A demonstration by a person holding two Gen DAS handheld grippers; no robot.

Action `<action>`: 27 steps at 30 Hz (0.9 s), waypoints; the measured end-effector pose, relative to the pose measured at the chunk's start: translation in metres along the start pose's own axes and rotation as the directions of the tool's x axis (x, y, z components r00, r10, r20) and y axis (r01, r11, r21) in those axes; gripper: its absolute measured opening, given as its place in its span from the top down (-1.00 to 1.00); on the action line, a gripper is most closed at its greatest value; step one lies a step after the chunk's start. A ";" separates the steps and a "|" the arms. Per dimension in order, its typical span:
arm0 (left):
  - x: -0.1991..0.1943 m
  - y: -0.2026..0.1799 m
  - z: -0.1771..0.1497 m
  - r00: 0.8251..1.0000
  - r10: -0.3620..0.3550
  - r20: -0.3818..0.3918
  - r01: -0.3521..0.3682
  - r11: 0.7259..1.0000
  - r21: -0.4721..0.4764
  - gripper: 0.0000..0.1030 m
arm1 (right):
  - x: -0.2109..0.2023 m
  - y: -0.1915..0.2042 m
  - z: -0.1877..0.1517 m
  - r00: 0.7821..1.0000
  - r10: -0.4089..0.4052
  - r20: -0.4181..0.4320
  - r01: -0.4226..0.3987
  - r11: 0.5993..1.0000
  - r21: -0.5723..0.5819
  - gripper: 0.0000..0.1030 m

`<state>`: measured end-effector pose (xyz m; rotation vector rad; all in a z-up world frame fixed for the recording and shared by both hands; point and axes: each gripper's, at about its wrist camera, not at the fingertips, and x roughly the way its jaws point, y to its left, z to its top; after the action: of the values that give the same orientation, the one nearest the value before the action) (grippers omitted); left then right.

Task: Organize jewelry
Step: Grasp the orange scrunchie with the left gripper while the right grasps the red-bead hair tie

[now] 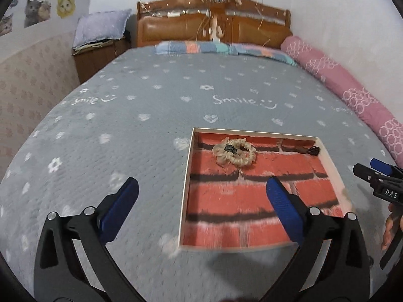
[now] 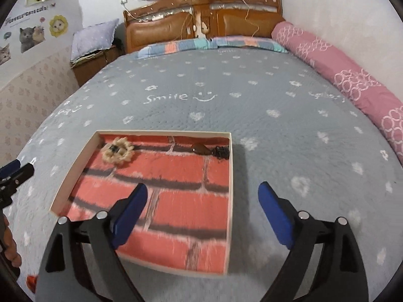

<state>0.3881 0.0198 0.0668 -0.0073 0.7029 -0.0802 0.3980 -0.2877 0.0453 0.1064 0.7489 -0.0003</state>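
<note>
A shallow box with a white rim (image 1: pixel 187 176) (image 2: pixel 230 176) and a red brick-pattern floor lies on the grey bedspread. A beige scrunchie (image 1: pixel 234 154) (image 2: pixel 118 153) lies in its far left corner. A brown and black hair piece (image 1: pixel 308 149) (image 2: pixel 210 149) lies in its far right corner. My left gripper (image 1: pixel 201 196) is open and empty above the box's near left edge. My right gripper (image 2: pixel 202 198) is open and empty above the box's near right edge. Each gripper shows at the edge of the other's view: the right (image 1: pixel 377 173), the left (image 2: pixel 15 173).
The grey bedspread (image 1: pixel 151 115) with white hearts and "Smile" print covers the bed. A pink bolster (image 1: pixel 352 95) lies along the right wall. A wooden headboard (image 1: pixel 211 22) and striped pillows (image 1: pixel 214 49) are at the far end. A small red thing (image 2: pixel 31 281) lies at the lower left.
</note>
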 end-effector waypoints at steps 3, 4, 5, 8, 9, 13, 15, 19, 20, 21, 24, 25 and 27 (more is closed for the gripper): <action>-0.028 0.005 -0.016 0.999 -0.030 0.015 0.030 0.999 -0.018 -0.90 | -0.023 0.001 -0.017 1.000 -0.007 0.017 0.007 1.000 -0.020 -0.83; -0.037 0.005 -0.022 0.999 -0.036 0.020 0.037 0.999 -0.019 -0.90 | -0.031 0.002 -0.024 1.000 -0.005 0.023 0.006 1.000 -0.031 -0.84; -0.047 0.006 -0.029 0.999 -0.035 0.026 0.036 0.999 -0.016 -0.90 | -0.037 0.003 -0.029 1.000 -0.006 0.027 0.007 0.999 -0.038 -0.84; -0.071 0.004 -0.047 0.999 -0.018 0.051 0.018 1.000 0.000 -0.90 | -0.054 0.007 -0.047 0.999 -0.038 0.024 0.039 0.997 -0.060 -0.84; -0.076 0.003 -0.052 0.998 -0.013 0.057 0.013 1.000 0.004 -0.90 | -0.061 0.008 -0.054 0.998 -0.048 0.027 0.050 0.997 -0.059 -0.85; -0.102 0.005 -0.078 0.997 -0.031 0.065 0.031 1.000 -0.001 -0.90 | -0.089 0.007 -0.081 0.998 -0.032 0.062 0.034 0.999 -0.034 -0.85; -0.111 0.005 -0.091 0.998 -0.033 0.058 0.033 0.999 0.000 -0.90 | -0.100 0.007 -0.094 0.997 -0.038 0.066 0.040 0.999 -0.031 -0.85; -0.124 0.003 -0.117 0.998 -0.018 0.055 0.017 1.000 0.007 -0.90 | -0.115 0.013 -0.116 0.995 -0.067 0.073 0.069 0.997 -0.034 -0.85; -0.126 0.003 -0.122 0.998 -0.016 0.053 0.016 1.000 0.007 -0.90 | -0.119 0.016 -0.124 0.994 -0.074 0.078 0.077 0.996 -0.040 -0.85; -0.129 0.003 -0.129 0.999 -0.016 0.052 0.016 1.000 0.007 -0.90 | -0.121 0.017 -0.130 0.993 -0.081 0.080 0.085 0.995 -0.044 -0.85; -0.134 0.004 -0.142 0.999 -0.009 0.051 0.009 1.000 0.015 -0.90 | -0.128 0.022 -0.150 0.993 -0.091 0.081 0.095 0.994 -0.052 -0.85; -0.135 0.004 -0.146 0.999 -0.007 0.049 0.007 1.000 0.017 -0.90 | -0.129 0.023 -0.154 0.993 -0.089 0.079 0.094 0.994 -0.051 -0.85; -0.139 0.006 -0.155 0.999 -0.003 0.048 0.003 1.000 0.017 -0.90 | -0.134 0.021 -0.165 0.992 -0.094 0.081 0.098 0.994 -0.048 -0.85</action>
<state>0.1829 0.0394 0.0376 0.0058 0.6545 -0.0885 0.1886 -0.2557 0.0185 0.0210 0.6744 -0.0760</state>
